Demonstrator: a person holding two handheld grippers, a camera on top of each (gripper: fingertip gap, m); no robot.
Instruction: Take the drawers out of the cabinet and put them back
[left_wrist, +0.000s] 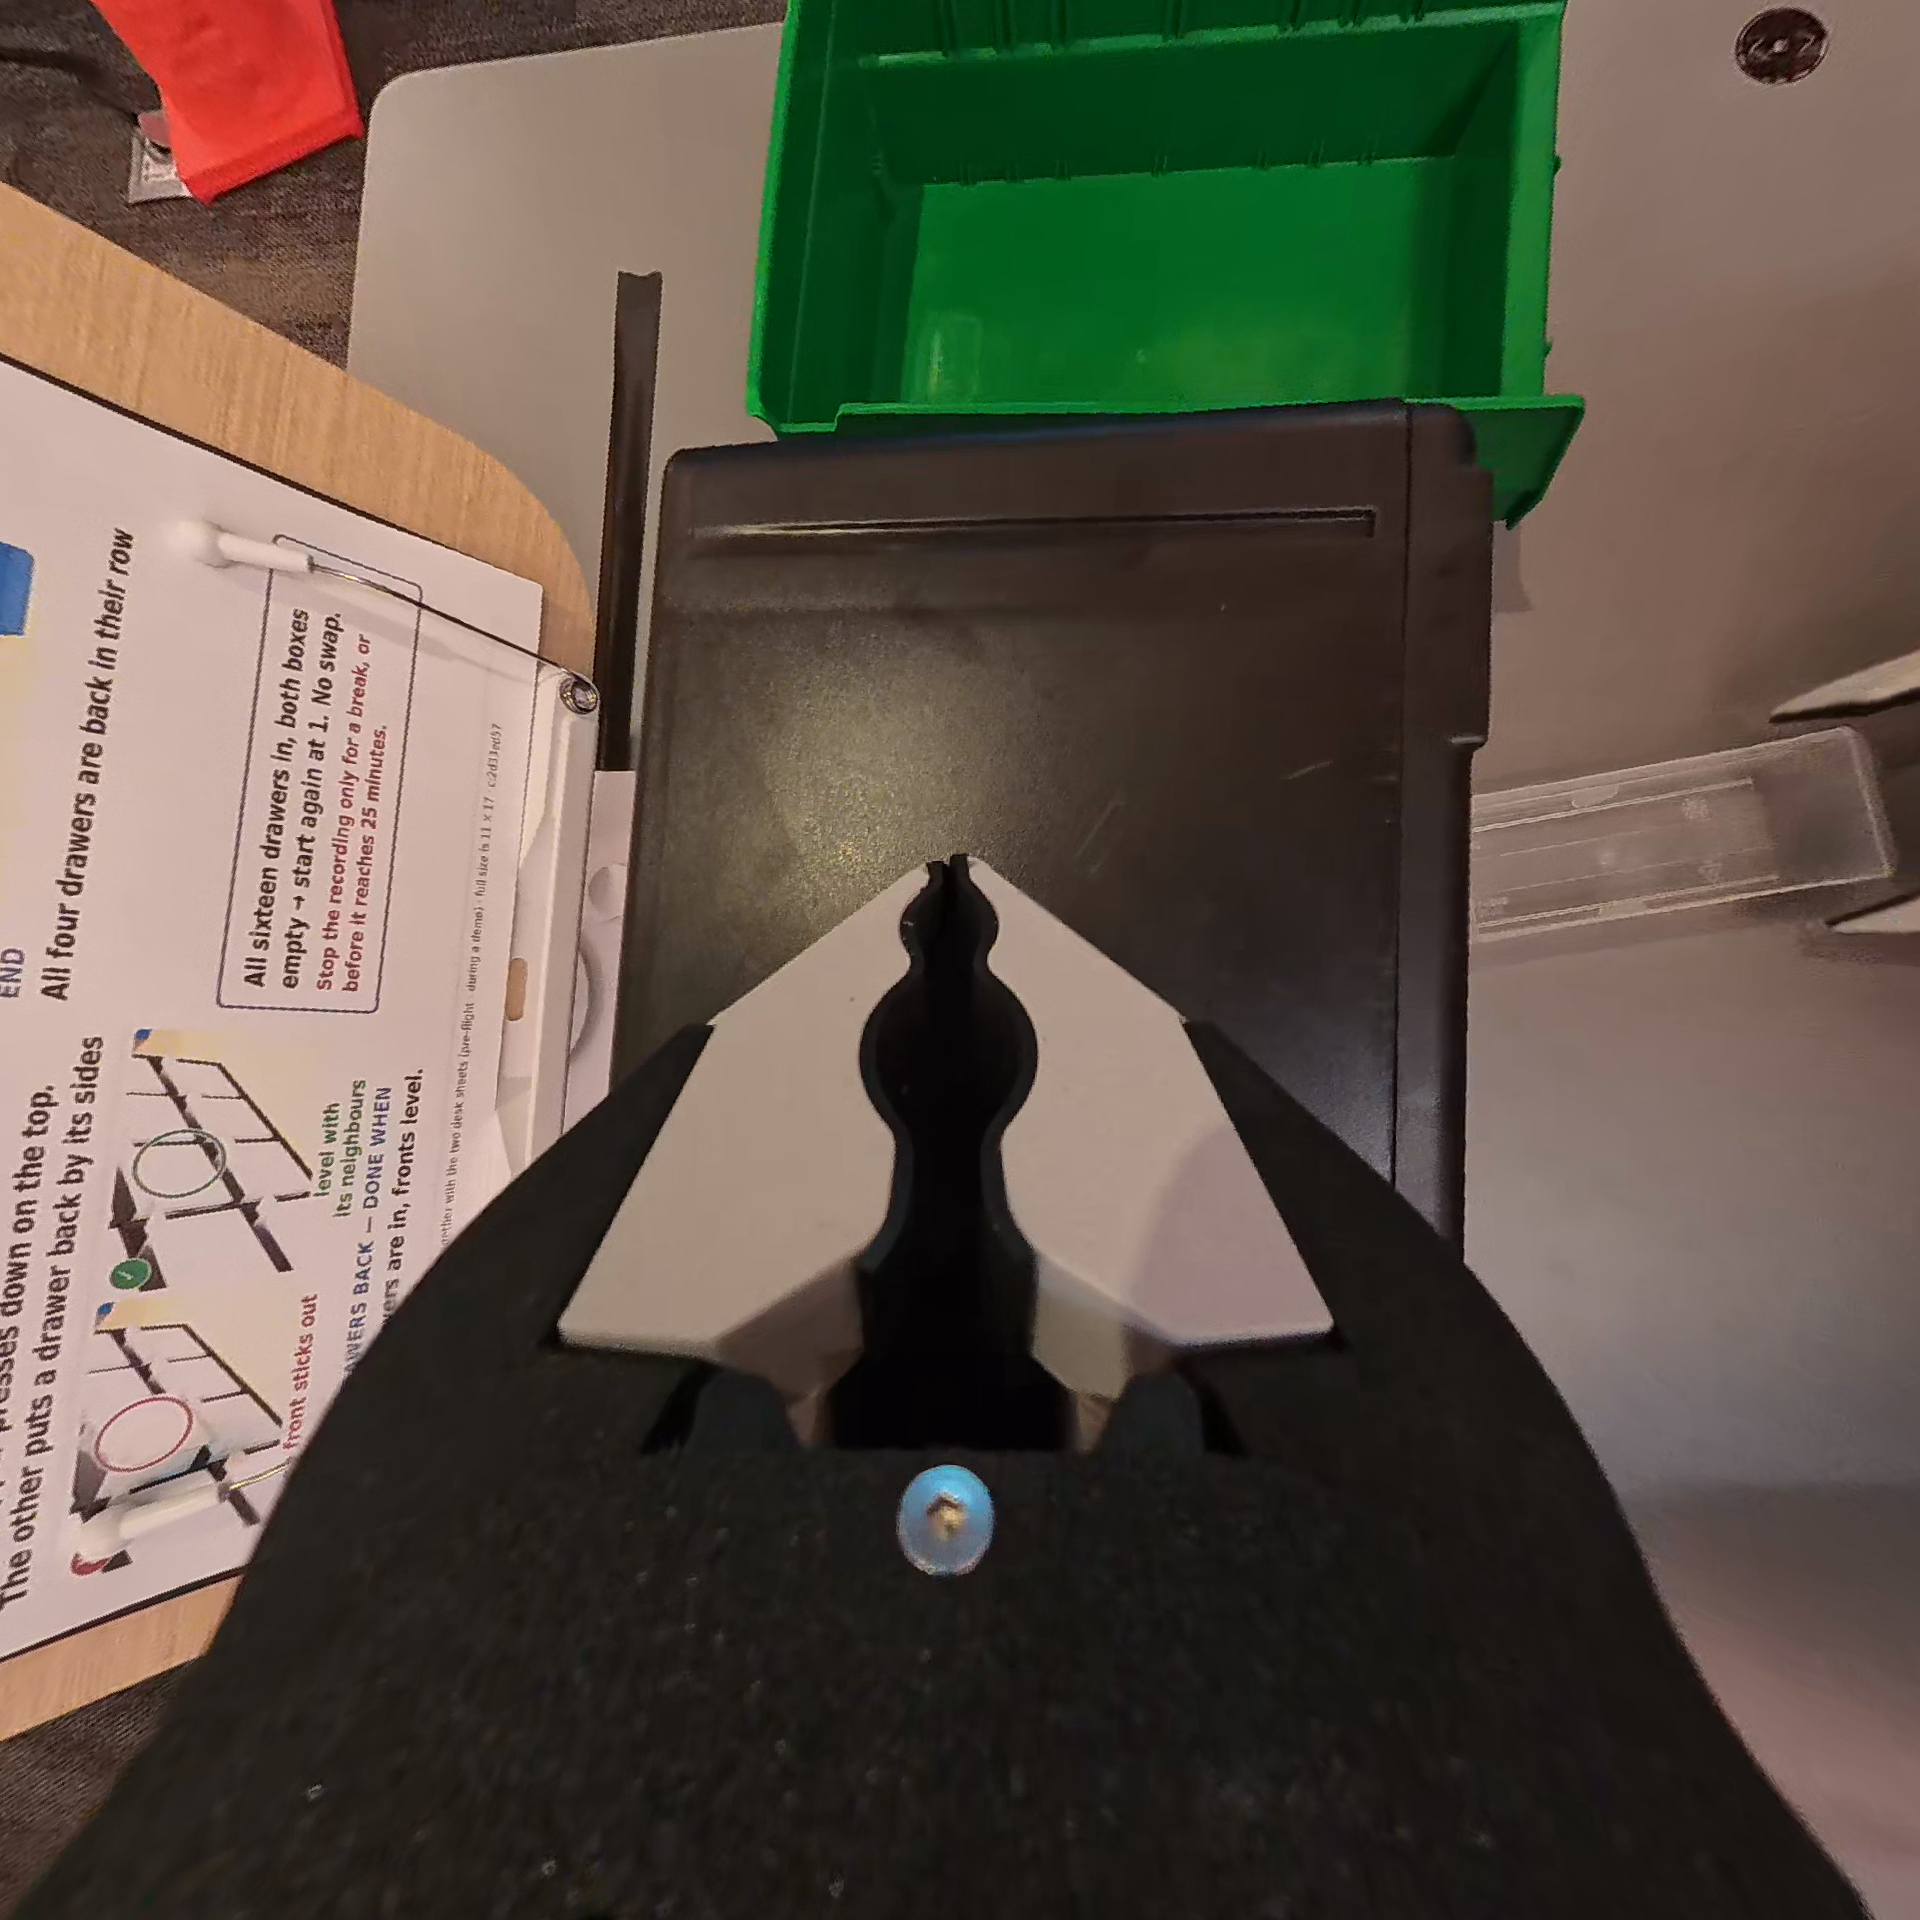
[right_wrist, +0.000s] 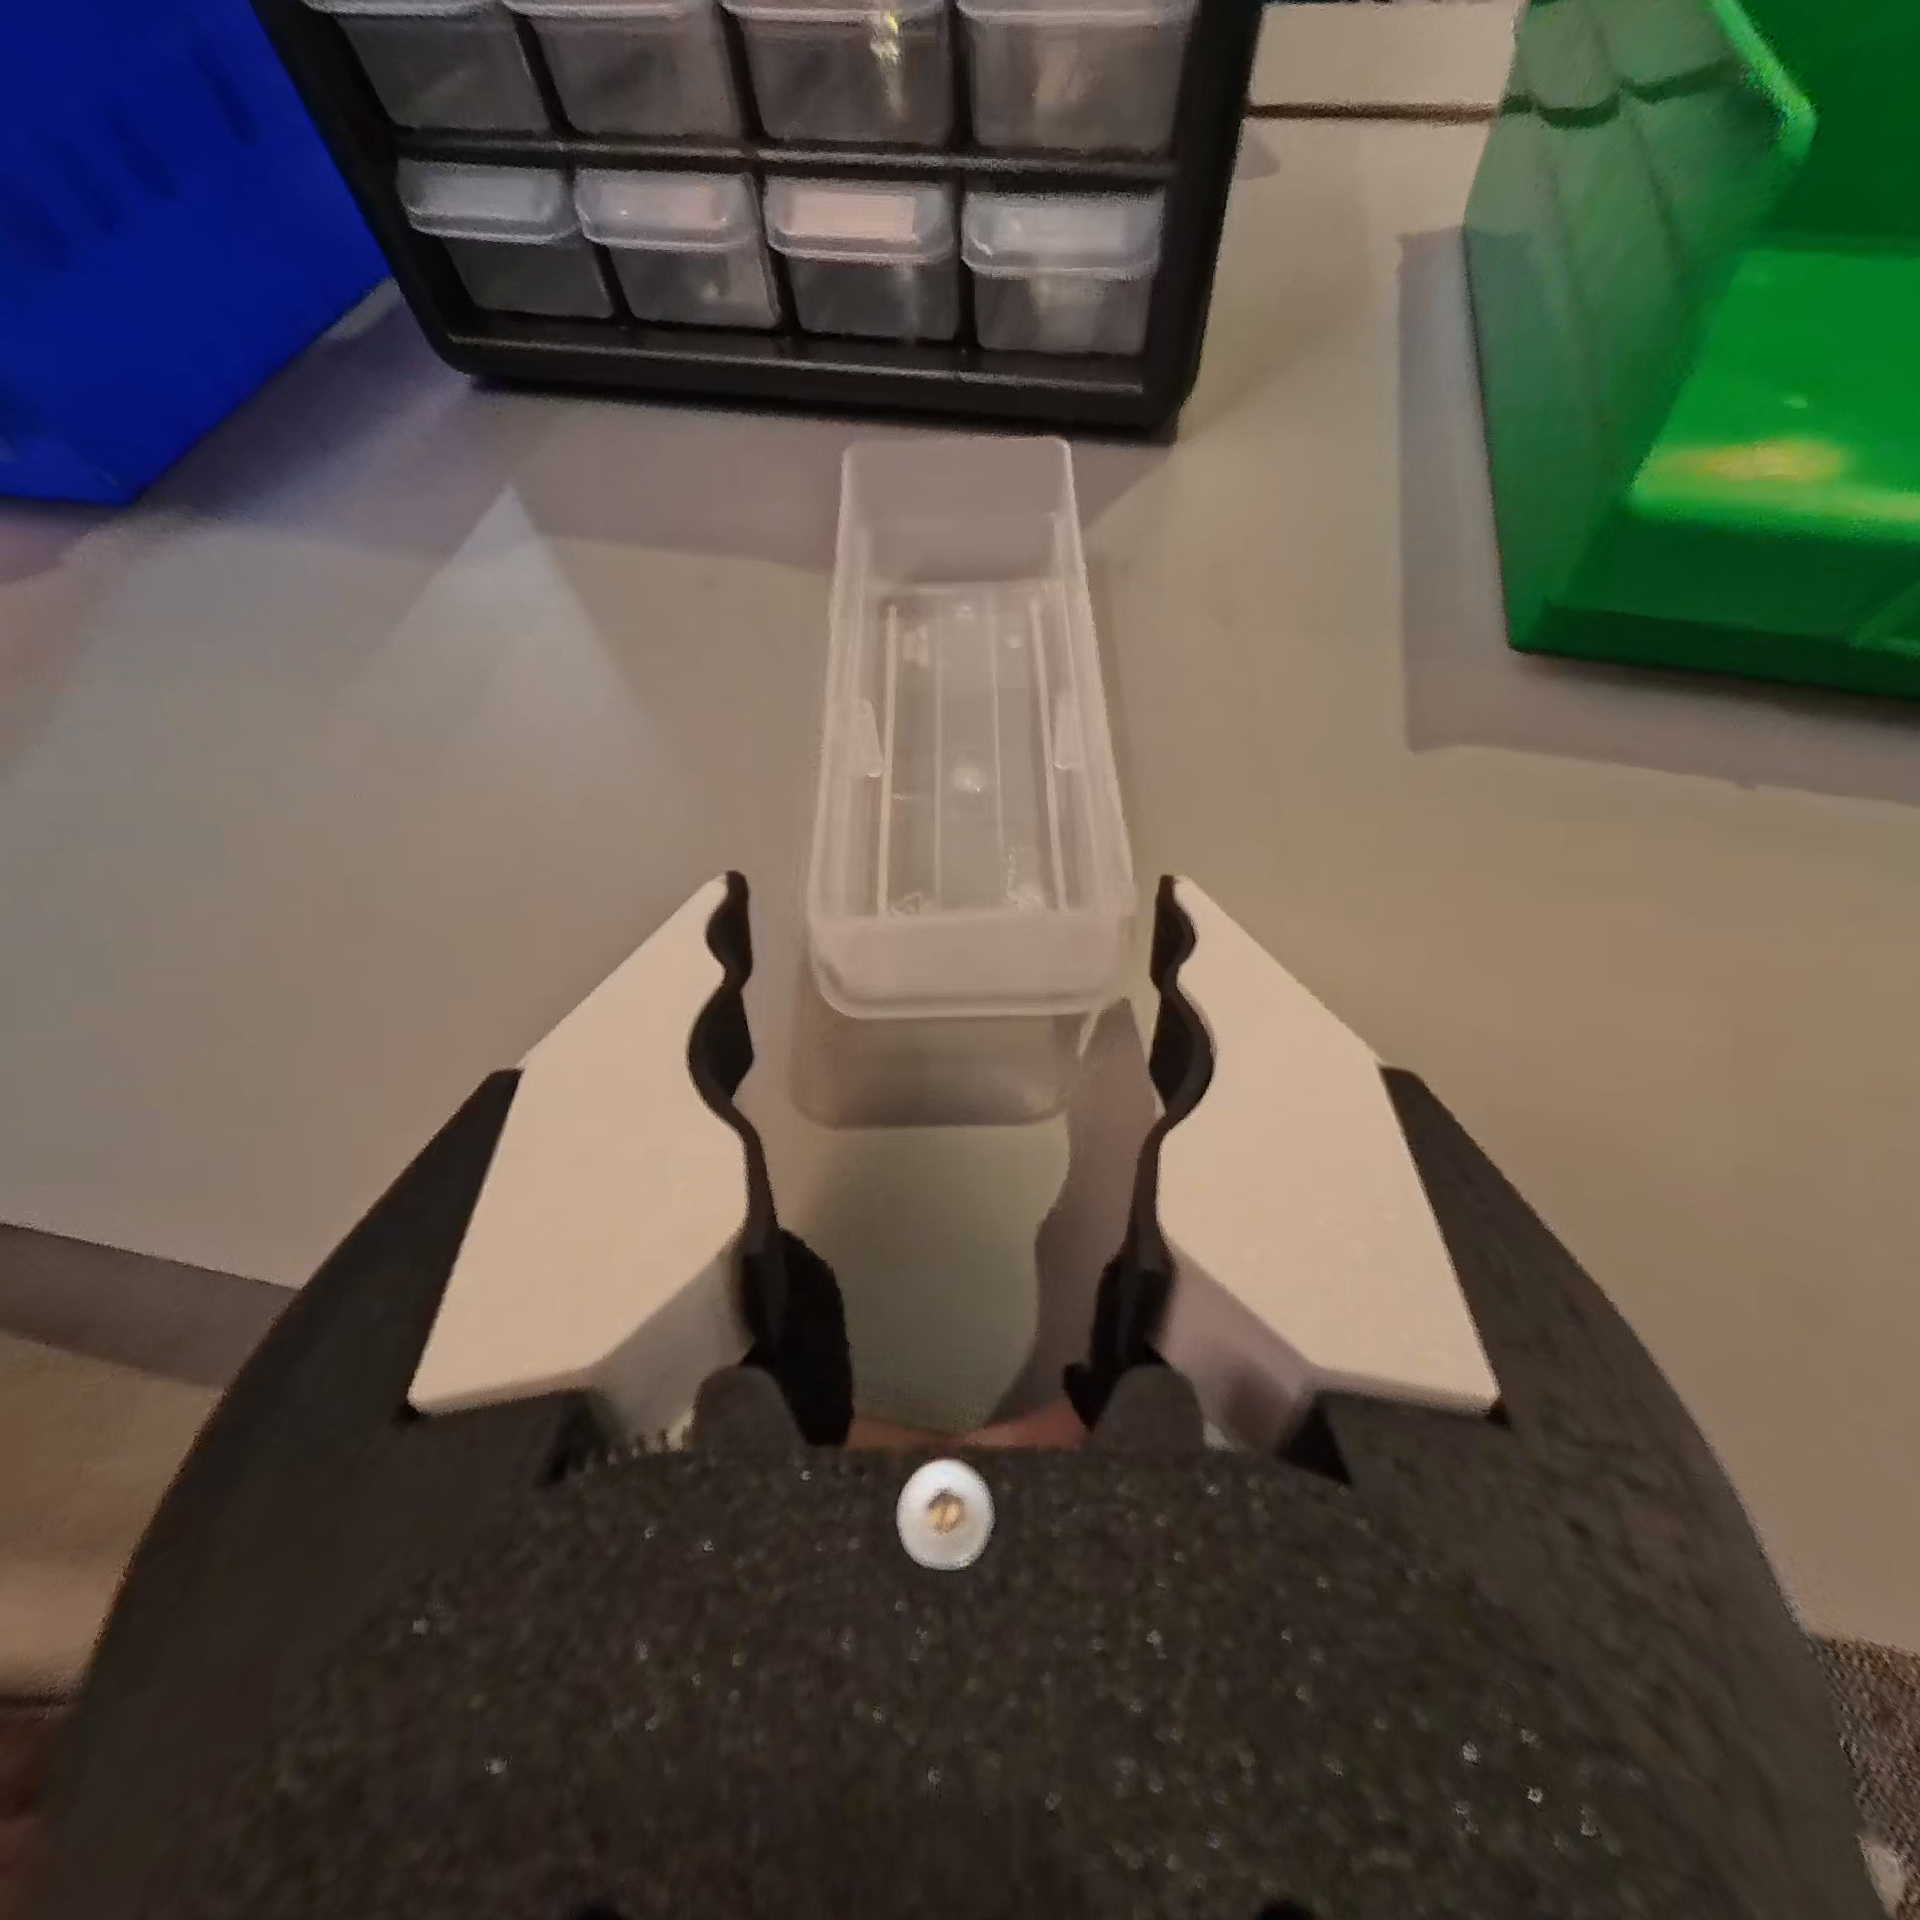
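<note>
Right tongs (right_wrist: 951, 904) stand wide open around a clear drawer (right_wrist: 961, 748), not pressing it.
Left tongs (left_wrist: 951, 868) are clenched with nothing between, tips over the black cabinet (left_wrist: 1039, 748) top. This empty, ribbed plastic drawer lies on the grey tabletop (right_wrist: 312, 831) before the cabinet front; a green bin (left_wrist: 1164, 229), empty, stands just behind the cabinet.

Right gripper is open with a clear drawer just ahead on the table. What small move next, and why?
Probably ease the right gripper forward and close on the clear drawer: its near end sits between the open fingertips, apparently ungripped, while the shut left gripper is over the cabinet top.
</note>
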